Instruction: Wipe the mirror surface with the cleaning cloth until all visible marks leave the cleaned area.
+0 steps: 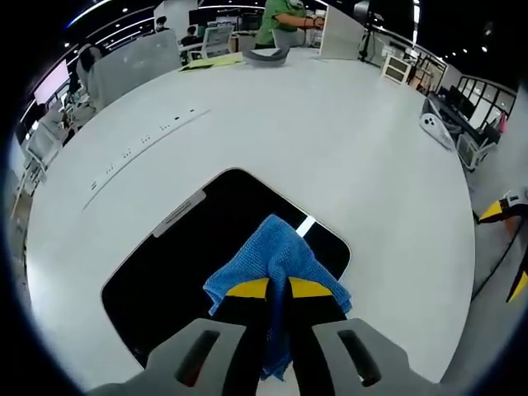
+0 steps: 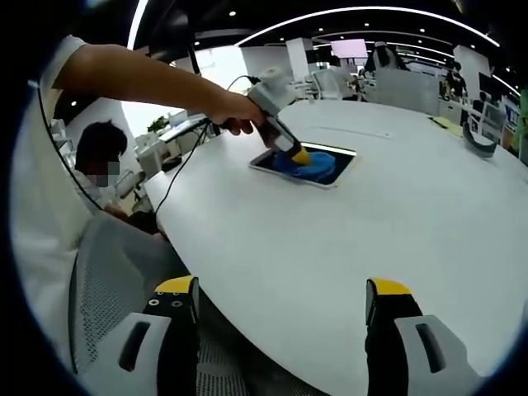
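Wiping in progress on the white surface point(image 1: 371, 157) — mirror point(image 1: 165, 264) lies flat on it, dark, near the edge. For a good pass, judge: keep the cloth point(image 1: 276, 247) flat and overlap strokes to the mirror's corners. Left gripper point(image 1: 278, 290) — fingers pressed together, pinching the blue cloth against the glass. Right gripper point(image 2: 280, 301) hangs well apart from the mirror, fingers spread, holding nothing.
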`<state>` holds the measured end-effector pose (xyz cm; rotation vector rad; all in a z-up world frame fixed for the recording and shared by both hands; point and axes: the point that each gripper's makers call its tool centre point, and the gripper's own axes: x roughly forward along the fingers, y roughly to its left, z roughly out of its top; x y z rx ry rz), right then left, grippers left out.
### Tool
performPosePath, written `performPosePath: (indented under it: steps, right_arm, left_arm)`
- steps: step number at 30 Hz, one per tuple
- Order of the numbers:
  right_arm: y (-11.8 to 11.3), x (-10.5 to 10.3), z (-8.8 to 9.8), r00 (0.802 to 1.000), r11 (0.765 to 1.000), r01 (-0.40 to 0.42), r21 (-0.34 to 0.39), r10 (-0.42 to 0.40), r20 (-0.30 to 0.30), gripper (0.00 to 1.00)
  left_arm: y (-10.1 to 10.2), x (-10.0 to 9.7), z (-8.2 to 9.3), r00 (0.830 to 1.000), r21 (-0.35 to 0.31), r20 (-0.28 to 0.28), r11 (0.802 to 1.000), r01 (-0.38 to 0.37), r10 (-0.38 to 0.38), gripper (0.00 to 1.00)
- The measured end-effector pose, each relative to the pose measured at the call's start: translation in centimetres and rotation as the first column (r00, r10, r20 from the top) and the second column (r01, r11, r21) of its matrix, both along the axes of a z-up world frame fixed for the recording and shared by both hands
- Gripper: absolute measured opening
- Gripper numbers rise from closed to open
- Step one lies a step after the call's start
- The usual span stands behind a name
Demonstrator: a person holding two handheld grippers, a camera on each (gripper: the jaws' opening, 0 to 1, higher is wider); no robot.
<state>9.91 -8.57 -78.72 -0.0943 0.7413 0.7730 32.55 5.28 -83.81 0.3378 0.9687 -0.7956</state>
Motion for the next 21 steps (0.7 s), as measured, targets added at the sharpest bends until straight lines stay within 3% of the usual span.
performPosePath:
  steps: [21]
  right_arm:
    - [0.6,-0.1,0.0,1.0,1.0,-0.01,-0.006,0.01,-0.004,0.82]
  left_arm:
    - [2.3,0.1,0.0,1.0,0.022,0.007,1.0,-0.012,0.012,0.05]
